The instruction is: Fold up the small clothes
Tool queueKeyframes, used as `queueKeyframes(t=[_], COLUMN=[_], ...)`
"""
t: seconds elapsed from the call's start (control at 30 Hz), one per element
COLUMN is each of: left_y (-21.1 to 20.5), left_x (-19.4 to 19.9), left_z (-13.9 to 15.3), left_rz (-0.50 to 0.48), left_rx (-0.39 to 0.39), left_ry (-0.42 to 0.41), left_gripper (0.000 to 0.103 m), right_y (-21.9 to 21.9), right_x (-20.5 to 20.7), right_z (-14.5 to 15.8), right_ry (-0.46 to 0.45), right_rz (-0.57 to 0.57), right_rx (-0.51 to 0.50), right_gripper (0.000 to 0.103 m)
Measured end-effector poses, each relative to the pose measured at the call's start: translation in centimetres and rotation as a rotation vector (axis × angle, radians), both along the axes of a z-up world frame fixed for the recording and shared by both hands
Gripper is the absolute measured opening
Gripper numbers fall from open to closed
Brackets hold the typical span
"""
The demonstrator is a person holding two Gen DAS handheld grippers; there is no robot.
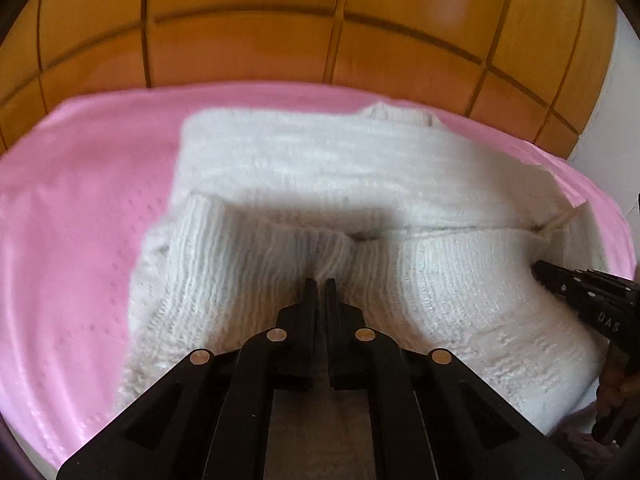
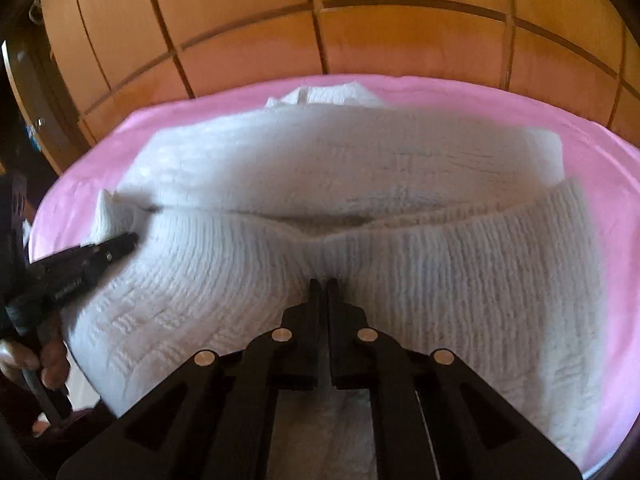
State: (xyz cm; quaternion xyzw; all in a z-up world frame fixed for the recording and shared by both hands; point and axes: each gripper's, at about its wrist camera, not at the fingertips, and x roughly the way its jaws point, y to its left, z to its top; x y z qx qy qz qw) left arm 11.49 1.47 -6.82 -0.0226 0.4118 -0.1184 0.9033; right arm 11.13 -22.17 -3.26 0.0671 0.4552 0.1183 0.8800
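A pink cloth (image 1: 72, 208) covers the surface in front of a wood-panelled wall (image 1: 248, 24), and on it lies the white knitted sweater (image 1: 304, 160), taking up most of the cloth with its neck (image 2: 324, 94) toward the wall. Its body is spread fairly flat, and the ribbed hem (image 2: 460, 248) nearest me has been raised into a fold that curls over the lower part, so I judge the fold from hem toward neck begun but not laid down; any side folds and smoothing seem left, though blur hides the sleeves. The left gripper (image 1: 320, 282) has its fingers pinched narrow on the ribbed edge near the left side, knit bunched between the tips. The right gripper (image 2: 322, 282) is likewise clamped on the hem further right.
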Motion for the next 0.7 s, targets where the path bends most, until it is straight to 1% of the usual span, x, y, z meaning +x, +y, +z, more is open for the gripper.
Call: queueKeyframes(t=[0.1,0.17,0.2,0.23,0.27,0.3,0.33,0.37,0.43,0.47,0.53,0.57,0.63,0.67,0.7], left_y=[1.3,2.6,3.3,3.8,4.7,5.3,5.5,5.4,5.3,5.2,4.9,4.6,4.5,4.6,4.7], left_x=[-0.8,-1.6,-1.9,-2.1,-2.2,-2.3,-2.0,-1.7,-1.4,-1.1,-0.6,-0.4,-0.3,-0.4,-0.6], left_z=[1.4,2.3,2.6,2.8,2.8,2.6,2.3,2.1,1.6,1.3,0.6,0.5,0.4,0.5,0.6], left_rz=[0.012,0.068,0.093,0.114,0.134,0.144,0.134,0.118,0.089,0.061,0.037,0.041,0.036,0.035,0.032], left_rx=[-0.072,-0.046,-0.023,-0.007,0.001,0.002,0.01,0.016,0.045,0.053,0.066,0.071,0.068,0.066,0.064], left_ry=[0.005,-0.037,-0.05,-0.06,-0.073,-0.083,-0.069,-0.056,-0.056,-0.051,-0.035,-0.037,-0.045,-0.052,-0.055], left_gripper=[0.007,0.009,0.016,0.046,0.07,0.071,0.071,0.071,0.07,0.06,0.05,0.047,0.043,0.039,0.037], right_y=[-0.7,-0.9,-0.9,-1.2,-0.9,-1.0,-1.0,-1.2,-2.1,-2.9,-4.7,-5.7,-7.6,-8.0,-8.3], right_x=[-0.1,-0.2,-0.2,-0.4,-0.4,-0.5,-0.6,-1.0,-1.3,-1.5,-2.0,-2.2,-2.3,-2.2,-1.8], right_z=[0.1,0.3,0.4,0.7,1.1,1.6,2.3,3.0,4.3,4.9,5.9,6.2,6.2,5.9,5.7], right_ry=[0.006,0.006,0.005,0.002,-0.002,-0.009,-0.023,-0.045,-0.079,-0.094,-0.128,-0.134,-0.134,-0.129,-0.121], right_rz=[-0.007,-0.007,-0.006,-0.003,0.001,0.008,0.014,0.014,-0.003,-0.022,-0.08,-0.109,-0.166,-0.179,-0.188], right_rx=[0.028,0.042,0.044,0.047,0.055,0.065,0.069,0.063,0.051,0.032,-0.032,-0.057,-0.118,-0.132,-0.139], right_gripper=[0.003,0.005,0.006,0.007,0.014,0.03,0.038,0.041,0.041,0.042,0.046,0.048,0.048,0.048,0.049])
